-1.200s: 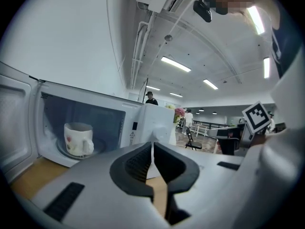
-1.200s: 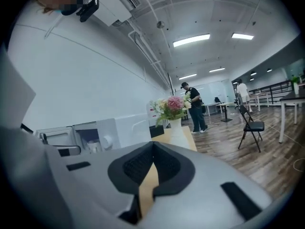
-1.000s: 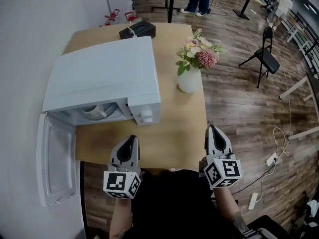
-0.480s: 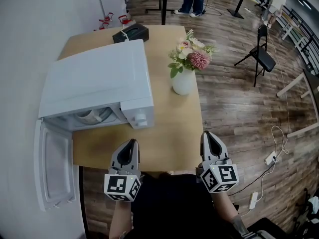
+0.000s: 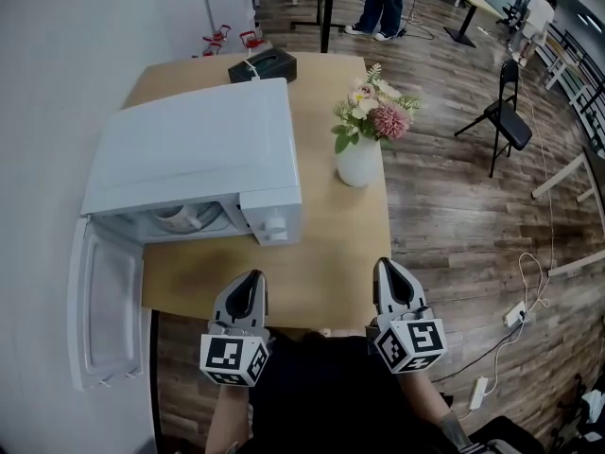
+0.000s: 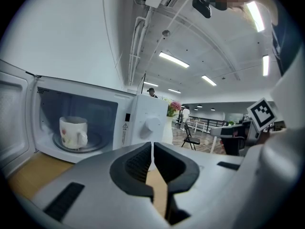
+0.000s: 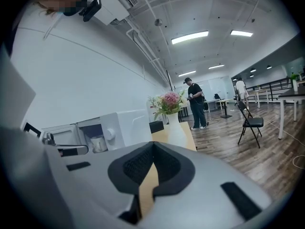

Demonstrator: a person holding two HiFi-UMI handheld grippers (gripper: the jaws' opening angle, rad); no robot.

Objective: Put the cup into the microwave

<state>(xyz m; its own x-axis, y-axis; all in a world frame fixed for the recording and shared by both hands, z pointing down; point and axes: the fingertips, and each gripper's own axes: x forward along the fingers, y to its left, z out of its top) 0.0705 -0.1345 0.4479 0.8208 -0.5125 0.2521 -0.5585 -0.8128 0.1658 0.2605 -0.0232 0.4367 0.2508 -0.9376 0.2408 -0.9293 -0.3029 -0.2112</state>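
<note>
Cup (image 6: 73, 131): upright on the glass plate (image 6: 99, 146) inside the microwave (image 5: 198, 149), ahead and left of the left claw (image 5: 250, 280), well apart from it. Nothing touches it.

Left claw: jaws together, nothing between them, held over the near edge of the table (image 5: 326, 253). Right claw (image 5: 388, 267): jaws also together and empty, level with the left one, near the table's right corner. A vase of flowers (image 5: 360, 157) stands ahead of the right claw, clear of both.

Door (image 5: 104, 315): wide open, swung out just left of the left claw.

Judgement: placing looks done; what is left, if anything, is a clean finish and perhaps closing the door.

Notes for doing that well:
- Use the left claw, since the door is on its side. Push with closed jaws on the door's outer face near its free edge.
- Swing slowly and evenly, since a slam could jolt the cup on its plate.
- Keep the right claw low and back from the vase.
- Check that the cup handle clears the opening before the door meets the frame.
</note>
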